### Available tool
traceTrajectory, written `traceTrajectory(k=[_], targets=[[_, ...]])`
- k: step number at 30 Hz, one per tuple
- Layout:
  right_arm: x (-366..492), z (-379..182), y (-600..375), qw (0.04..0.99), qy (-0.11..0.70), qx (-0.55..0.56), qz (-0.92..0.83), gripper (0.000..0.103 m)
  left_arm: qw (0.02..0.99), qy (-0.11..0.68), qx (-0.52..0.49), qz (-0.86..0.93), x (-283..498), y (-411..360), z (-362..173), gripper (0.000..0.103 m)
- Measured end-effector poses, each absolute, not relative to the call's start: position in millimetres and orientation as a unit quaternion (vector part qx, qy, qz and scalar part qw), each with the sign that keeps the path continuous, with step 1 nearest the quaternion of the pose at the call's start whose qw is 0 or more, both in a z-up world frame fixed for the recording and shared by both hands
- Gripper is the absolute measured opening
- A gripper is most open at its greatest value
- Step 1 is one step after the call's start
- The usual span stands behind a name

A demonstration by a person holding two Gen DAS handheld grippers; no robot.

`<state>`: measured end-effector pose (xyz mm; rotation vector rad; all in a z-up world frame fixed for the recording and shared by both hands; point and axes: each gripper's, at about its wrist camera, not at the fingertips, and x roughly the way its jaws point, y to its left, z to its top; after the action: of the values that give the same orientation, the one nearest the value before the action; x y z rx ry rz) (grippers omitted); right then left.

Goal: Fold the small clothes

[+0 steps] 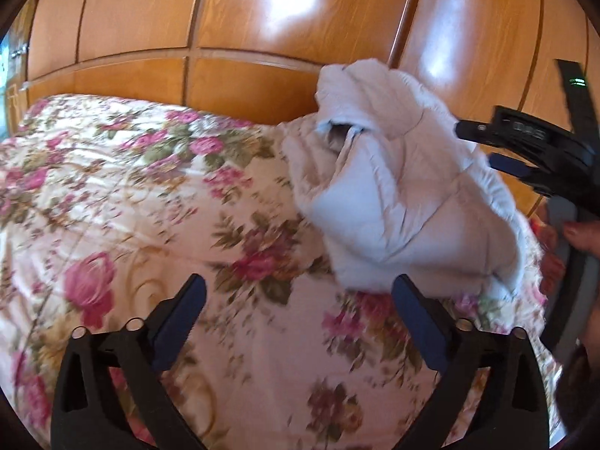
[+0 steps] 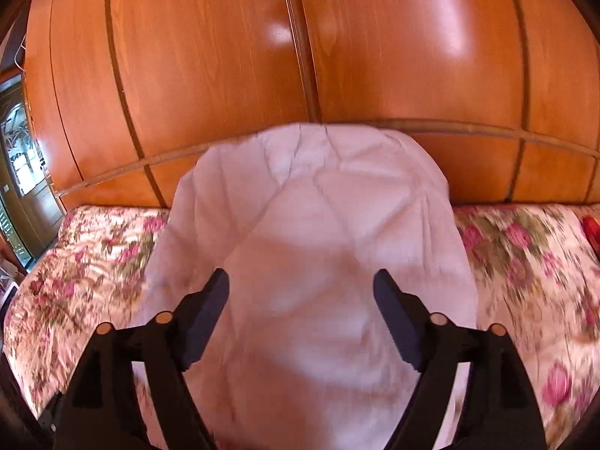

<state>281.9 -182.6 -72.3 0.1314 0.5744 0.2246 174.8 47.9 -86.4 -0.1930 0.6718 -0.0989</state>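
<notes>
A white garment (image 1: pixel 405 195) is being seen bunched at right of centre over the floral bedspread (image 1: pixel 131 187). The left gripper (image 1: pixel 300 300) is being held released, empty. The right gripper (image 2: pixel 302 292) is being kept spread, the blurred cloth between its fingers; any contact cannot be told.

A bed covered by a cream quilted bedspread (image 1: pixel 123 202) printed with pink roses and green leaves fills the lower part of both wrist views. The cover is rumpled, with soft folds running across it. A pale lilac-white garment (image 1: pixel 393 195) is bunched in a loose heap toward the bed's far right side in the left wrist view; its lower edge appears to touch the cover, though blur makes this uncertain. In the right wrist view, a small red item (image 2: pixel 592 230) lies at the bed's far right edge, too cut off to identify.
</notes>
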Motion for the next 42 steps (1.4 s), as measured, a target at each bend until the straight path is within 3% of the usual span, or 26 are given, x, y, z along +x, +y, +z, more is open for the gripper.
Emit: traceTrajectory(k=[6,15,22,42], targets=[[216.5,-88.8,-204.1,0.950,0.295,0.085,0.059,0.101,0.945,0.322,-0.054,-0.013,144.9,45.4,-77.3,0.099],[131.0,-75.3,-223.1,0.959,0.272,0.061,0.045,0.101,0.958,0.285,-0.005,0.039,93.2,28.2,-40.9,0.099],[86.4,-71.4,-229.5,0.965,0.253,0.057,0.035,0.101,0.958,0.285,-0.030,0.030,67.0,27.5,-23.7,0.099],[80.4,-69.9,-223.6,0.961,0.268,0.052,0.034,0.101,0.951,0.306,-0.024,0.032,52.3,22.7,-19.5,0.099]])
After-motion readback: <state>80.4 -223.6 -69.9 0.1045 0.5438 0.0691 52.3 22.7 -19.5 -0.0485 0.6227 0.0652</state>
